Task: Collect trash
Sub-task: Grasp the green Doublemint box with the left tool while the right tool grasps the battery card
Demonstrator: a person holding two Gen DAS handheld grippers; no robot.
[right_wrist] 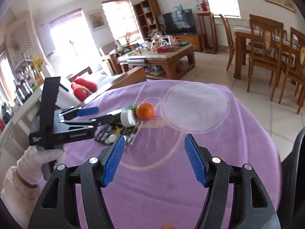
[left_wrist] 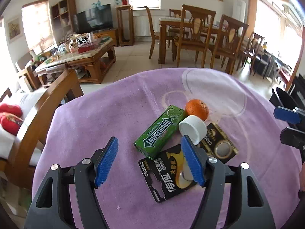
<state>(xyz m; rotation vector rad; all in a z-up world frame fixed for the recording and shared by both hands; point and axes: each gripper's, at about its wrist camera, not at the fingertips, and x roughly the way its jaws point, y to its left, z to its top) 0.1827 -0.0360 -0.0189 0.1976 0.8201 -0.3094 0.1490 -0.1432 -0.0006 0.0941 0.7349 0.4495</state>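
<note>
Left tongs (left_wrist: 149, 159) released over the green cardboard gum box (left_wrist: 160, 130), right tongs (right_wrist: 154, 157) released, empty; straddle box's narrow sides, avoid white plastic cap (left_wrist: 192, 126)

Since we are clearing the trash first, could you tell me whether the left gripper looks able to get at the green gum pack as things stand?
Probably yes: the left gripper is open, and the green gum pack lies uncovered just ahead, though the white cap sits close beside it.

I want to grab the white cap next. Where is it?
In the left wrist view, the white cap lies on the purple cloth, right of the green gum pack and just before the orange.
</note>
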